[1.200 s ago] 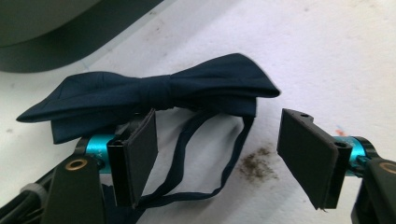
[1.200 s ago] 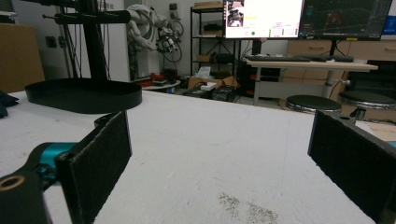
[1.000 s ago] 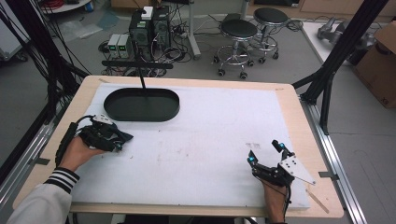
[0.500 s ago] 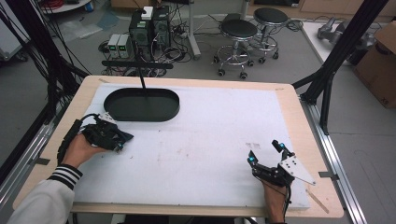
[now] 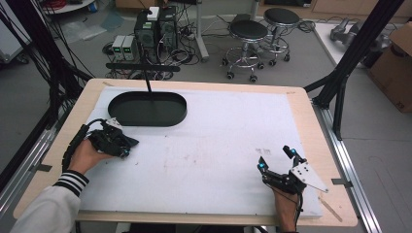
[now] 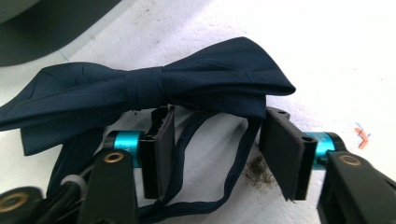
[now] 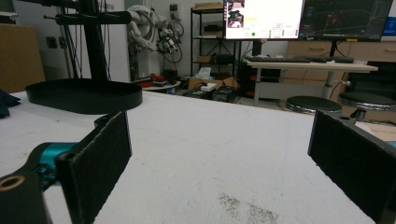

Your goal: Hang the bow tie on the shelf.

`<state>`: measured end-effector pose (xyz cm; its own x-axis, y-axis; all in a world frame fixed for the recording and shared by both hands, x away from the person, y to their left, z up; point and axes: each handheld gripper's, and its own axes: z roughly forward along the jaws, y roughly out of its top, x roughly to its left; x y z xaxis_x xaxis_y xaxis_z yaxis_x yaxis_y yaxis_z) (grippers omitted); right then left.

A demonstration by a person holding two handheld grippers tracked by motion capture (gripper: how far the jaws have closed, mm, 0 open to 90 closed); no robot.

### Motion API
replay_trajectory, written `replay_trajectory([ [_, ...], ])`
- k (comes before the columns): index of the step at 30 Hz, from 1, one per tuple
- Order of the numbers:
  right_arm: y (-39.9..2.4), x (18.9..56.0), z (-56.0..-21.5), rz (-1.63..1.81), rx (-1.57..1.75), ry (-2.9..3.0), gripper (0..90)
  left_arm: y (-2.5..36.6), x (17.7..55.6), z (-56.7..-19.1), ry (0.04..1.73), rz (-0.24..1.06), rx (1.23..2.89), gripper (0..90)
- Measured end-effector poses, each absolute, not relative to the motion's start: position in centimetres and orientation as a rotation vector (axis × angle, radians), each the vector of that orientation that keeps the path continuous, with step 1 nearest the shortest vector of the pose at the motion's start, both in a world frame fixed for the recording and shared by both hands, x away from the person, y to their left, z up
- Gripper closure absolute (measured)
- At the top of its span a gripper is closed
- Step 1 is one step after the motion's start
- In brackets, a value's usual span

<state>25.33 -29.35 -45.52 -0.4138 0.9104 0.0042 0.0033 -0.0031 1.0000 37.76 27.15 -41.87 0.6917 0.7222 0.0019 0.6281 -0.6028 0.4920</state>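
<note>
Your left gripper (image 6: 215, 154), jaws spread, straddles the bow tie (image 6: 149, 84), likely lining up a pinch. Your right gripper (image 5: 278, 160), at five o'clock, rests released and empty.

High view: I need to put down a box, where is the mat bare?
The white mat is bare between the black oval tray and the right claw. Crowded: its left edge, where the left claw works over a bow tie.

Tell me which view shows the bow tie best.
Left gripper view: the navy bow tie lies close up, knot and strap visible between open jaws. High view: mostly hidden by the left gripper. Right gripper view: a dark sliver at left edge.
</note>
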Motion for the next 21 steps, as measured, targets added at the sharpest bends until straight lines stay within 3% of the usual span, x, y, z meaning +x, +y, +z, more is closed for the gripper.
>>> replay_trajectory([
  [15, -29.35, 25.32, -45.52, 1.519, 0.981, 1.516, 5.1, 27.12, 37.68, -41.76, 1.033, 0.317, 2.445, 64.5],
  [17, -29.36, 25.32, -45.51, 1.519, 0.982, 1.517, 5.1, 27.16, 37.71, -41.70, 1.034, 0.317, 2.444, 69.9],
  [21, -29.37, 25.30, -45.53, 1.520, 0.984, 1.516, 5.1, 27.25, 37.68, -41.70, 1.049, 0.340, 2.432, 70.6],
])
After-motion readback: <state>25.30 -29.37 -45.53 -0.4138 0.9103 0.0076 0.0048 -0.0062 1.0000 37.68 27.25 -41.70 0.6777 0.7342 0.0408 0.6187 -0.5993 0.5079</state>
